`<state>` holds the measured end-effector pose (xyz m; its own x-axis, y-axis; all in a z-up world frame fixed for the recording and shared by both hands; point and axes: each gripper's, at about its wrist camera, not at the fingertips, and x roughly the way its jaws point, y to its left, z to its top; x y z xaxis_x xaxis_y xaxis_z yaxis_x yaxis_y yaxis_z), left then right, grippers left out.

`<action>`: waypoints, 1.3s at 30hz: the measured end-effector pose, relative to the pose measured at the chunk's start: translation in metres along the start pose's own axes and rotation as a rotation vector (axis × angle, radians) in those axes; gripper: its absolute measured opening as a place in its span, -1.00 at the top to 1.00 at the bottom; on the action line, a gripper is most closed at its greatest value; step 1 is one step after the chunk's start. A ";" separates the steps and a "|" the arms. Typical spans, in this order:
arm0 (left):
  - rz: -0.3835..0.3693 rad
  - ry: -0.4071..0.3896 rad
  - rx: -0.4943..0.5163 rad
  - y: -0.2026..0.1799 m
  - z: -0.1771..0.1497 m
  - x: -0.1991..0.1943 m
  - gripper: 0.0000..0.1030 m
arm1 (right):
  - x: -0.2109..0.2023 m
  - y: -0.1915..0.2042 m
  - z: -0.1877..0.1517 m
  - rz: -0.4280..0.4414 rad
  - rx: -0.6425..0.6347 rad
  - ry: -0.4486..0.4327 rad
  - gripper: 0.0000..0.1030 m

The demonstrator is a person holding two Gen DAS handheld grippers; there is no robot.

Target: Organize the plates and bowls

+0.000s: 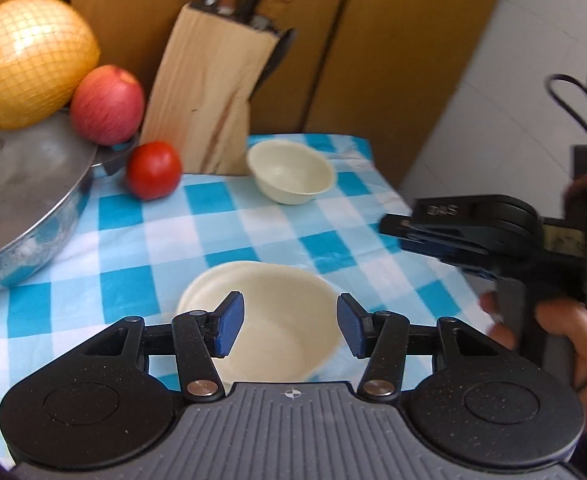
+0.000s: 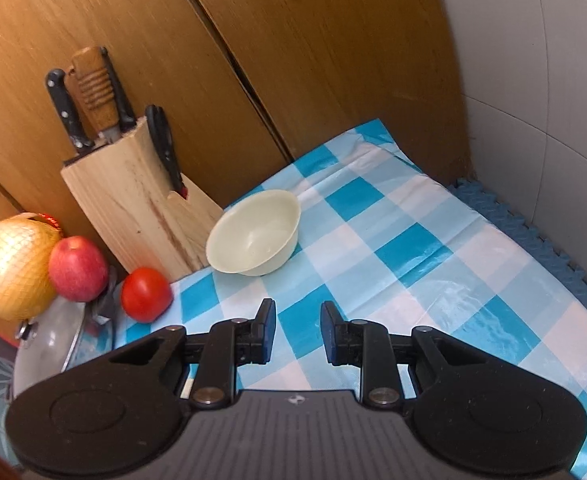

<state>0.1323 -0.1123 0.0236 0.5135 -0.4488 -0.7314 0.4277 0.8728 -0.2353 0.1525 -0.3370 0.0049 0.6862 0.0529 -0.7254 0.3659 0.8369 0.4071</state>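
- Bowls: near bowl (image 1: 269, 320) sits on a cream plate (image 1: 197, 296) on the checked counter (image 1: 253, 224); far bowl (image 2: 253, 236) stands alone beside the knife block (image 2: 141, 208), touching or almost touching it.
- Left gripper (image 1: 291, 324): released, jaws apart, nothing pressed between the pads. It hovers over the near bowl, and the blue pads straddle the bowl in the view, but I can't tell whether they are level with the rim or above it.
- Right gripper (image 2: 297, 332): jaws narrow but with a visible gap, empty, only cloth under them. It points toward the far bowl and is well short of it.
- My read of the step: near stack is set down, far bowl is next to collect and nest.
- Risk 1: the far bowl is tilted slightly toward the block. A grab on the rim nearest the block could knock the block or the knife handles (image 2: 93, 96).
- Risk 2: the tomato (image 2: 147, 294) lies loose near the approach path, so a sideways sweep would roll it.
- Risk 3: the right jaws look too narrow for a rim grip and need opening first, or they will push the bowl along the slick cloth.
- Risk 4: the left gripper could clip the near bowl when lifting away and shift it off the plate.
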 end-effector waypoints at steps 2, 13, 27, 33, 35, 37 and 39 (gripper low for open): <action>-0.005 0.005 0.006 0.000 -0.002 -0.001 -0.17 | -0.004 0.001 -0.004 0.016 -0.029 0.028 0.55; 0.155 0.034 -0.133 0.041 -0.006 0.007 -0.19 | -0.014 0.019 -0.051 -0.004 -0.208 0.070 0.55; 0.143 0.026 -0.165 0.049 -0.003 0.005 -0.26 | -0.015 0.033 -0.058 -0.013 -0.280 0.024 0.55; 0.123 0.045 -0.174 0.051 -0.004 0.008 -0.26 | 0.012 0.037 -0.070 -0.078 -0.327 0.110 0.55; 0.122 0.040 -0.169 0.050 -0.004 0.006 -0.26 | 0.011 0.035 -0.069 -0.081 -0.322 0.100 0.55; 0.123 0.033 -0.169 0.050 -0.004 0.005 -0.27 | 0.004 0.031 -0.066 -0.066 -0.303 0.075 0.55; 0.120 0.033 -0.170 0.051 -0.004 0.004 -0.28 | 0.000 0.030 -0.064 -0.058 -0.299 0.064 0.55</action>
<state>0.1534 -0.0692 0.0063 0.5273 -0.3355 -0.7806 0.2316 0.9407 -0.2478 0.1229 -0.2771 -0.0189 0.6252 0.0265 -0.7800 0.1956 0.9622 0.1894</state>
